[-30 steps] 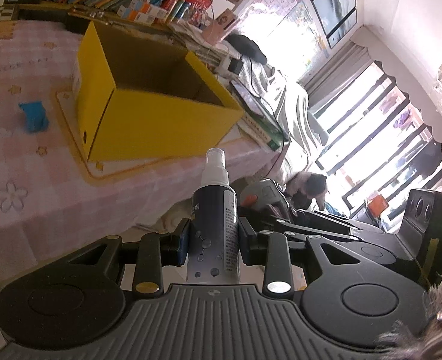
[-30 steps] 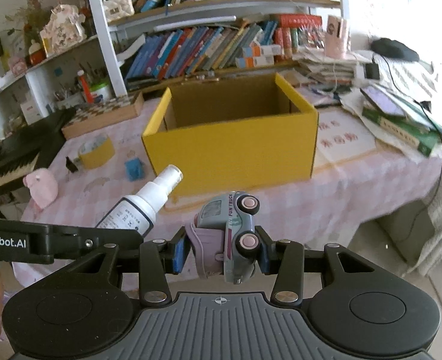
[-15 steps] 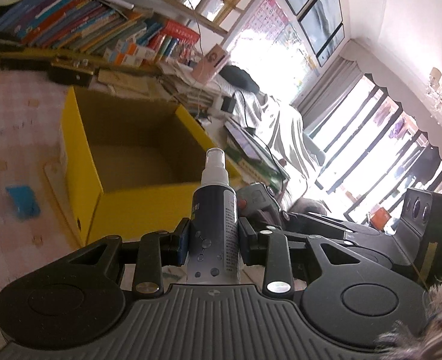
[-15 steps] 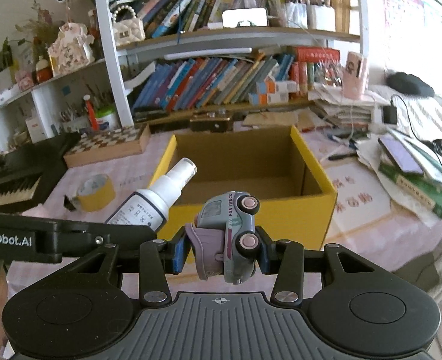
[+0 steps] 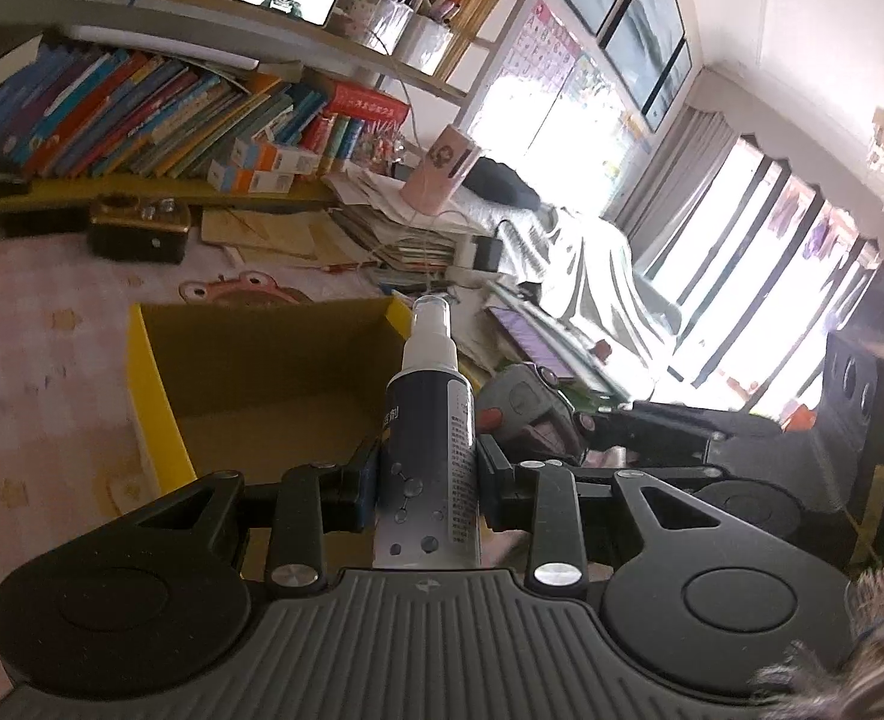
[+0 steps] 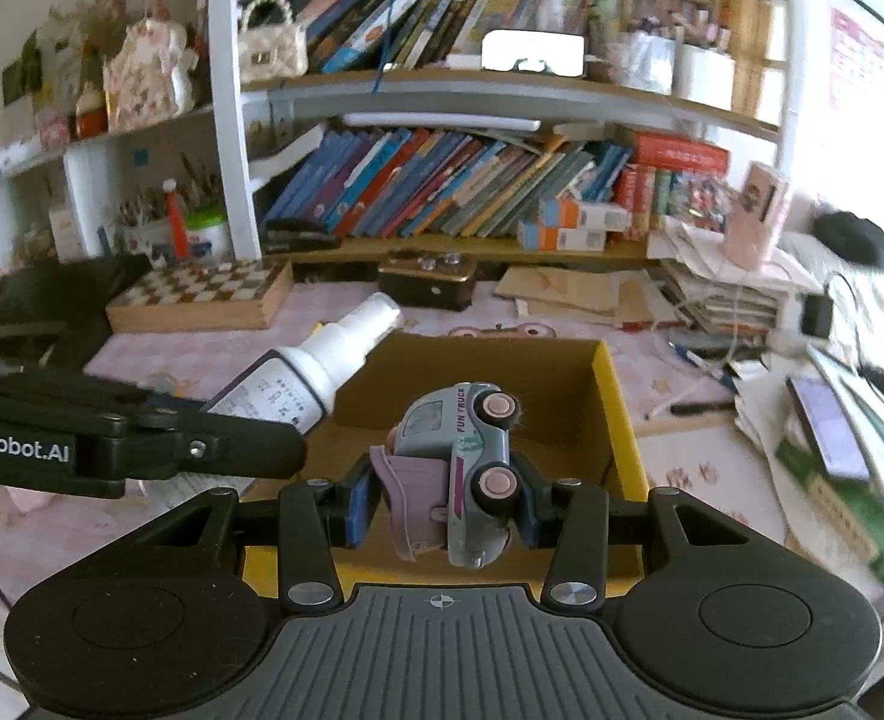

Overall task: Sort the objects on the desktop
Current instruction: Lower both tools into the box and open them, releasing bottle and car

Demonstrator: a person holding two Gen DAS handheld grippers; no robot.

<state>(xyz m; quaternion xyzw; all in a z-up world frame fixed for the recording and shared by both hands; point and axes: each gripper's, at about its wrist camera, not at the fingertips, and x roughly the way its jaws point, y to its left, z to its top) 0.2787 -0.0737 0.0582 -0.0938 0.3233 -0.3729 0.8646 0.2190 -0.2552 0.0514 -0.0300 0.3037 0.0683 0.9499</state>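
1. The left claw (image 5: 427, 474) is pinching a dark spray bottle (image 5: 430, 450) around its lower body. Its long axis runs straight along the fingers, white nozzle pointing away from the camera, out over the open yellow box (image 5: 160, 420).
2. From the right wrist view the same spray bottle (image 6: 316, 375) comes in from the left, tilted, nozzle aimed up and to the right toward the back of the box.
3. The right claw (image 6: 442, 498) is clamped on a small toy truck (image 6: 466, 468), grey-blue with pink wheels and "FUN TRUCK" on its side. It's turned on its side, wheels facing right, long axis roughly along the fingers, hanging above the yellow box (image 6: 616, 420). A purple flap of the truck sticks out on the left.
4. The box sits open-topped on a worktop (image 6: 682, 468) covered with a pink checked cloth.
5. Room stuff: a bookshelf (image 6: 442, 192) packed with leaning books behind the worktop, a chessboard (image 6: 202, 294) at its foot, stacks of papers (image 6: 724, 294) on the right, and bright windows (image 5: 760, 276) on the far side.
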